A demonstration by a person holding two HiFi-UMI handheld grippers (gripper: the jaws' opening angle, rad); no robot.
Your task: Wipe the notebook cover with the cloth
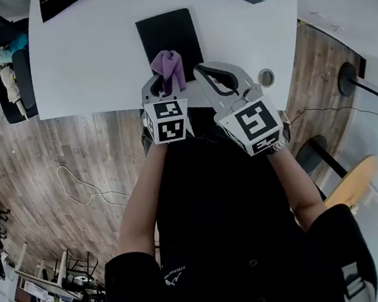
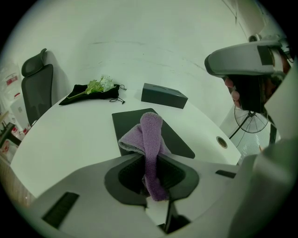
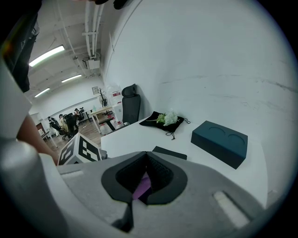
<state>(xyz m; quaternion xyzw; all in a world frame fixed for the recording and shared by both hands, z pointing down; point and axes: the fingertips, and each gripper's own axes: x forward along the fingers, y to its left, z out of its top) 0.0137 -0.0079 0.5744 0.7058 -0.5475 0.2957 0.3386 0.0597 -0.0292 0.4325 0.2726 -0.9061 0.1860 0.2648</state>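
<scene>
**Step in hand.** You hold the cloth [image 2: 150, 130] clamped in the left tool [image 2: 148, 160]. Its jaws are closed on a gathered fold, and the free end sticks out past the tips. The right tool [image 3: 146, 155] sits just to the right of the left one. Its jaws are together at the tips with nothing clearly clamped; a sliver of purple shows through the gap behind them. The step reads as the approach, with no wiping stroke yet made.

**Task's thing.** The notebook [image 2: 179, 142] lies flat on the table [image 2: 70, 135] just ahead of the left tool, its near edge under the cloth's free end. No view settles whether cloth and cover touch. The cover is plain, dark and matte, closed, with no mark or dust that can be made out. The cloth is purple, thick-piled and bunched into a narrow roll rather than spread.

**Next move.** You probably need to lower the left tool until the free end lies on the cover, then draw it along the length. The roll gives only a narrow contact, so several side-by-side passes seem likely. Nothing pins the notebook, so it may slide on the smooth table; the right tool could steady a corner.
</scene>
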